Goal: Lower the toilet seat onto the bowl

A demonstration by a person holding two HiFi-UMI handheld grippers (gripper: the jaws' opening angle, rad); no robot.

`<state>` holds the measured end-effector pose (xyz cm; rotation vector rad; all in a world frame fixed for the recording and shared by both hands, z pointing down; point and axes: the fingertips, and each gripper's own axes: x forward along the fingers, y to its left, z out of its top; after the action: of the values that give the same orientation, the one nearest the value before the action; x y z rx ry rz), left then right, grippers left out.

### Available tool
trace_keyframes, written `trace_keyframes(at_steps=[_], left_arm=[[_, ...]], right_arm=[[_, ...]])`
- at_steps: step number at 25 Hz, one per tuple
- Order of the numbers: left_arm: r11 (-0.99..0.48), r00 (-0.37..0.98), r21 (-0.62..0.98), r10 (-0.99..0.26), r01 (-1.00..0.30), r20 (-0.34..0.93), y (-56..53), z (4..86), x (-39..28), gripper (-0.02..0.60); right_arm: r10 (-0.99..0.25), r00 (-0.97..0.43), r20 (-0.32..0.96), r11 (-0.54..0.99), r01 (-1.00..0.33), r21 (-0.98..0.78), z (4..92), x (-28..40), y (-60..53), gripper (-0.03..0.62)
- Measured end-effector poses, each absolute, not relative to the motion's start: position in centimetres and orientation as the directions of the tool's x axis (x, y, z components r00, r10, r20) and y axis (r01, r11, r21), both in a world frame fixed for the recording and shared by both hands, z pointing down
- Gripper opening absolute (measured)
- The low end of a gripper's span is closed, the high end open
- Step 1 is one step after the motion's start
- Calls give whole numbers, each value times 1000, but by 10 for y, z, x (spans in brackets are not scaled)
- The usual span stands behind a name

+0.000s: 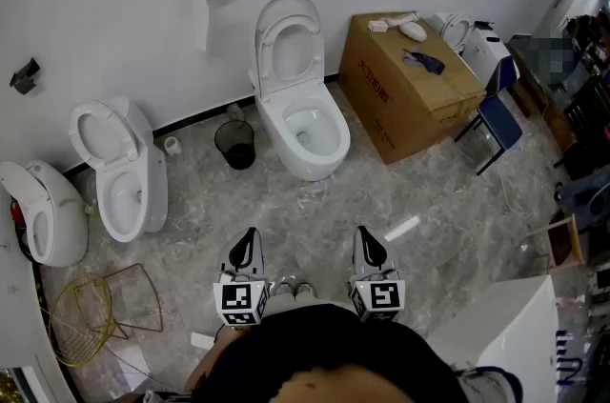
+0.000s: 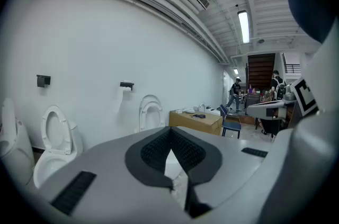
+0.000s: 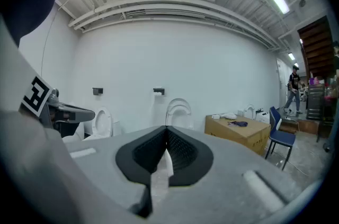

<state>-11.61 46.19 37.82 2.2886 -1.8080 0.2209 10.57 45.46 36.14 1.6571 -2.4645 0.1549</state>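
Note:
A white toilet (image 1: 307, 127) stands against the far wall ahead of me, its seat and lid (image 1: 289, 44) raised upright against the wall. The same raised seat (image 2: 150, 112) shows small in the left gripper view and the raised seat (image 3: 179, 112) in the right gripper view. My left gripper (image 1: 246, 249) and right gripper (image 1: 367, 246) hang side by side close to my body, well short of the bowl. Both are shut with nothing between their jaws.
A second toilet (image 1: 124, 168) with raised seat stands at left, a third (image 1: 43, 211) further left. A black bin (image 1: 235, 144) sits beside the middle toilet. A cardboard box (image 1: 410, 87) and blue chair (image 1: 496, 117) are at right. A wire basket (image 1: 86, 320) lies near left.

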Motion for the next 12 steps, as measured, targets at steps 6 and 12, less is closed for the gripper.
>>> trace_keyframes(at_steps=[6,12], left_arm=[[-227,237,71,-939,-971,250,460,380,-114,3],[-236,245,66,-936,-970,253,457,380,-112,3]], right_arm=[[-905,-365,220,374,-927,0,369,107,455,6],[-904,-373,210,383,-924,7,367,105,451,6]])
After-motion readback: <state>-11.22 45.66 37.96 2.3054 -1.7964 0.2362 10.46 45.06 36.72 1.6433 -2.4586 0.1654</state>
